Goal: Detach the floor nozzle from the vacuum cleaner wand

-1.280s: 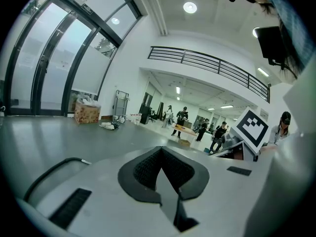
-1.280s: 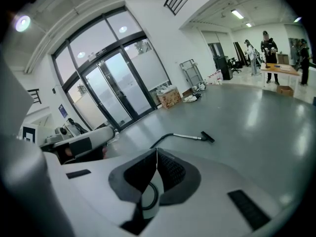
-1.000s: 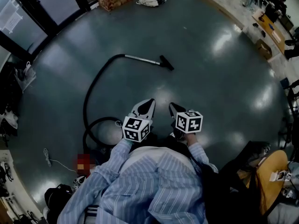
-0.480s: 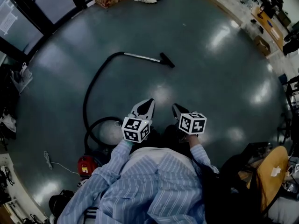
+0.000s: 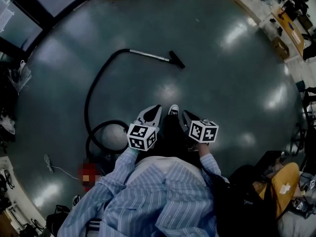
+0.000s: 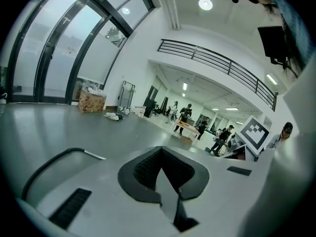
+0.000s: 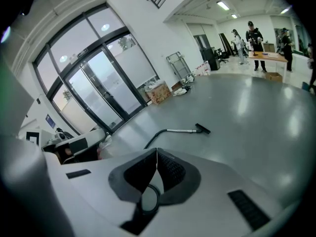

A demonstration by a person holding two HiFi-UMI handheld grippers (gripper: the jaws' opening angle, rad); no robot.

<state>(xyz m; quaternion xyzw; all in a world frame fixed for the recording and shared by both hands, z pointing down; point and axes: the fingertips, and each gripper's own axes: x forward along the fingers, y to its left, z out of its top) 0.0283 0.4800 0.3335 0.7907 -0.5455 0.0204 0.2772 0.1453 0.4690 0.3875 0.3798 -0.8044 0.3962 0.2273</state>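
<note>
Both tools, the left gripper and the right gripper, have their jaws pressed together on nothing, well short of the flat black floor nozzle on the end of the silver metal wand. If you arrive at that nozzle with the jaws unopened, you risk shoving it, and the unbraced wand could slide along with it.

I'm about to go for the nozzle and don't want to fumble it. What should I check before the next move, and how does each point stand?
1. Nozzle found: ok, on the floor ahead, on the wand.
2. Left gripper empty: ok, shut on nothing.
3. Right gripper empty: ok, shut on nothing.
4. Jaws ready to grasp: not ok, both closed.
5. Nozzle within reach: not ok, both grippers are near the body, far from it.
6. Hose off the path: ok, it curves away to the left.
</note>
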